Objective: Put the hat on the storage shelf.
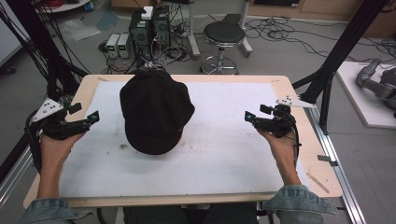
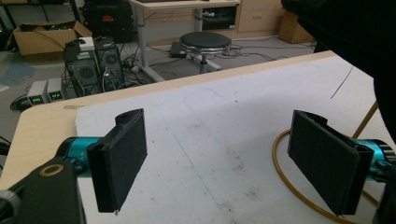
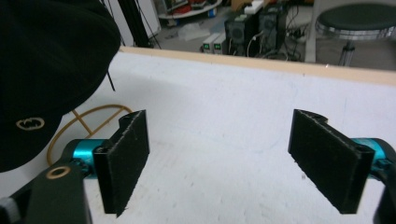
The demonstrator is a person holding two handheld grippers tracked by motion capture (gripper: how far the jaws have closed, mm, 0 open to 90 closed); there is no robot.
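Note:
A black cap (image 1: 155,109) rests on a thin gold wire stand at the centre-left of the white mat (image 1: 229,149). My left gripper (image 1: 85,113) hovers left of the cap, open and empty, with a small gap between them. My right gripper (image 1: 257,113) is farther off on the right, also open and empty. In the left gripper view, the cap (image 2: 350,37) looms at the upper right beyond the open gripper (image 2: 217,140), and the stand's ring (image 2: 280,163) lies on the mat. In the right gripper view, the cap (image 3: 46,65) with its gold emblem sits left of the open gripper (image 3: 217,140), above the wire stand (image 3: 86,119).
The wooden table's edge (image 1: 187,77) borders the mat. Behind the table stand a black stool (image 1: 224,35) and computer towers (image 1: 149,25) amid floor cables. Black frame posts (image 1: 336,51) rise at both sides. A grey robot arm (image 1: 378,81) lies on a platform at right.

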